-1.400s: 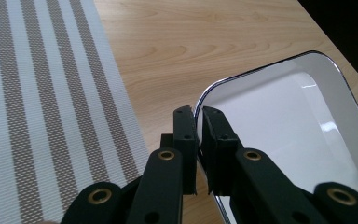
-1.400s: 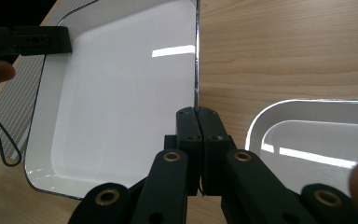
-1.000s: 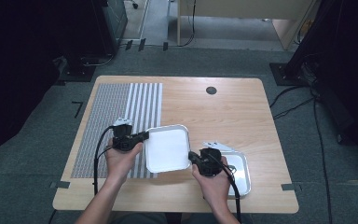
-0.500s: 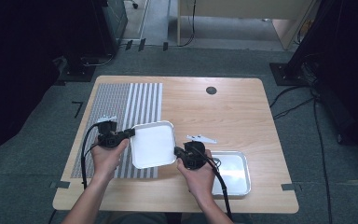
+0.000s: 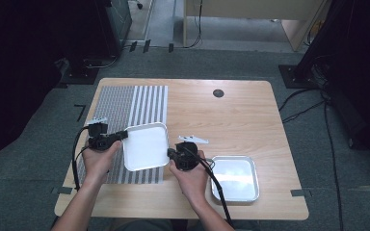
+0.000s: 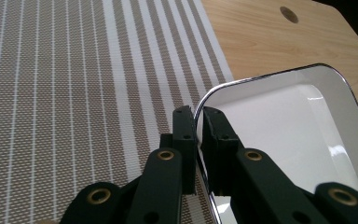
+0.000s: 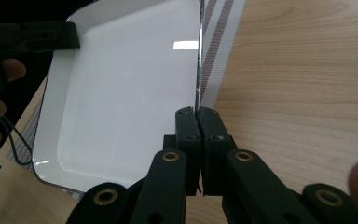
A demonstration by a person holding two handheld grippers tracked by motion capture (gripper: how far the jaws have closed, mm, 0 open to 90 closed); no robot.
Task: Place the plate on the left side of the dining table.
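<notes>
A white rectangular tray (image 5: pixel 144 147) with a thin metal rim sits over the right part of the striped placemat (image 5: pixel 125 108). My left gripper (image 5: pixel 123 136) is shut on the tray's left rim; in the left gripper view the jaws pinch that rim (image 6: pixel 199 126) and the tray (image 6: pixel 284 121) stretches to the right. On the opposite rim my right gripper (image 5: pixel 169 154) is shut too, and its own view shows the jaws clamped on the tray's edge (image 7: pixel 197 114). The tray (image 7: pixel 121 93) is empty. I cannot tell whether it rests on the mat or hangs just above it.
A second, silver-rimmed tray (image 5: pixel 235 178) lies on the wooden table (image 5: pixel 231 115) at the front right, beside the right hand. A round cable hole (image 5: pixel 218 93) is at the table's far side. Cables trail from both grippers toward the front edge.
Both grippers have carried the white tray leftward, from the table's middle front onto the placemat. The right hand has moved away from the second tray.
</notes>
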